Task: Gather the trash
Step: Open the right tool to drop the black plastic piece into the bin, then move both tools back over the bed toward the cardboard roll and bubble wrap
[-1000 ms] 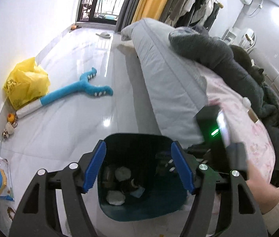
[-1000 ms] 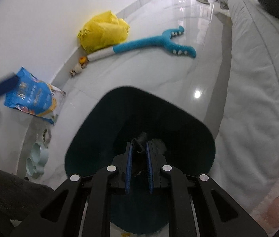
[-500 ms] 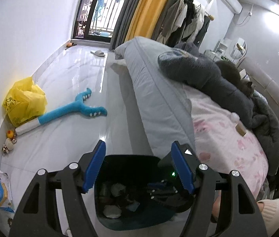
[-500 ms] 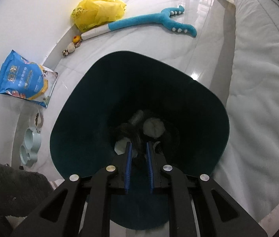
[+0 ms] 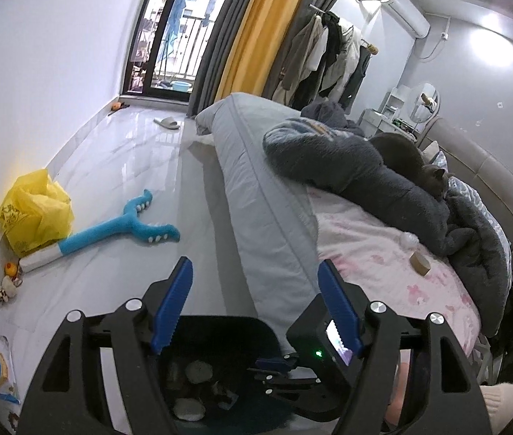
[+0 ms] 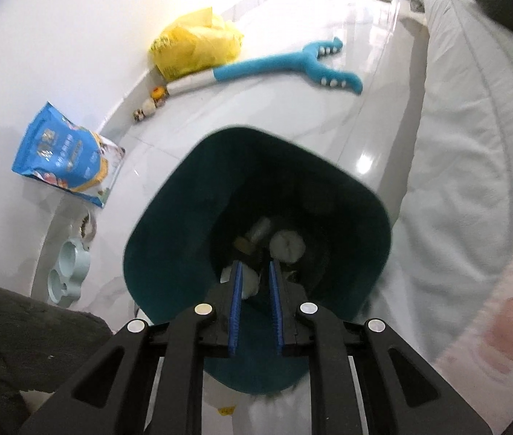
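Note:
A dark teal trash bin stands on the floor beside the bed; it also shows in the left wrist view. Crumpled white tissues and other scraps lie at its bottom. My right gripper is over the bin's mouth, its blue pads slightly apart with nothing between them. My left gripper is wide open and empty, above the bin. The right gripper body shows below it. A white ball and a brown roll lie on the pink sheet.
A bed with grey quilt, dark blankets and a cat fills the right. On the floor lie a blue plush toy, a yellow bag, a blue pet-food bag and a pale bowl.
My right gripper opened slightly and the dark item it held is gone from its pads. The left gripper rose and tilted up toward the room.

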A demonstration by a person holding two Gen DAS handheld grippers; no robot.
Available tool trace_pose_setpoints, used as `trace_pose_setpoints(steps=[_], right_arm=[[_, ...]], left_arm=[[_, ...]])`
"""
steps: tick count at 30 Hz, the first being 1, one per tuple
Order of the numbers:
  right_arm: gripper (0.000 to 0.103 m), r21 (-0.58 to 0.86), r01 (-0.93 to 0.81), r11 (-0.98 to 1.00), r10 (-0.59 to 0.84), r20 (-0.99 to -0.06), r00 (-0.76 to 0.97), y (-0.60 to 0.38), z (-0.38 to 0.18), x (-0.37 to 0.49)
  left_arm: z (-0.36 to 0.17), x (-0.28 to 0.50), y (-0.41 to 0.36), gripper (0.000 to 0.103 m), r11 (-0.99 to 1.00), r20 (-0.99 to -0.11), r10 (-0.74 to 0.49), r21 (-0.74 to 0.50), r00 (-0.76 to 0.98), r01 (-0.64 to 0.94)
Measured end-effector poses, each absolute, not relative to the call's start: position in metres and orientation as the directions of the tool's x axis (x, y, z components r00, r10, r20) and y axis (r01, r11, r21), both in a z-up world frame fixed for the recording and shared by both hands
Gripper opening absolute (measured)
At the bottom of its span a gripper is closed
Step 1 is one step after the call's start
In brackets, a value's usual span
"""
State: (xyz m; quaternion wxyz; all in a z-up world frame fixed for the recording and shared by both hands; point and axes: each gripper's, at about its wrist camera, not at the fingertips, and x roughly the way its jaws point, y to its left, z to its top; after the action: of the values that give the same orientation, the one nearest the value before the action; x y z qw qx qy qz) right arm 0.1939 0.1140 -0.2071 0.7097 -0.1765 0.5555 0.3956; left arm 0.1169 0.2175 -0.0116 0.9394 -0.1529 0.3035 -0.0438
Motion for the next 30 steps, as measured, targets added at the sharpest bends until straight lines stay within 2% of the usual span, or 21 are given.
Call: trace_pose_setpoints(steps=[2,11,15,30], right_arm=[[0.044,0.19,-0.761,0.62,0.394,-0.914,0.093,0.108,-0.194,0.195],[0.046,0.181,-0.765,0.617,0.491,-0.849,0.195,0.077,-0.145,0.203],[0.054,0.144,-0.758,0.637,0.498,-0.827,0.261,0.054,-0.13,0.211],[0.063,0.087,-0.661,0.746,0.472,-0.769,0.431,-0.036,-0.099,0.258]], left_arm=[[-0.008,0.119,0.213,0.076,0.949,-0.55,-0.176,-0.314,0.816,-0.007],[-0.005,0.135,0.184,0.078,0.951,-0.549,-0.194,-0.308,0.813,0.019],[-0.003,0.142,0.168,0.079,0.952,-0.546,-0.207,-0.302,0.812,0.04],[-0.006,0.178,0.112,0.084,0.955,-0.554,-0.244,-0.28,0.796,0.097]])
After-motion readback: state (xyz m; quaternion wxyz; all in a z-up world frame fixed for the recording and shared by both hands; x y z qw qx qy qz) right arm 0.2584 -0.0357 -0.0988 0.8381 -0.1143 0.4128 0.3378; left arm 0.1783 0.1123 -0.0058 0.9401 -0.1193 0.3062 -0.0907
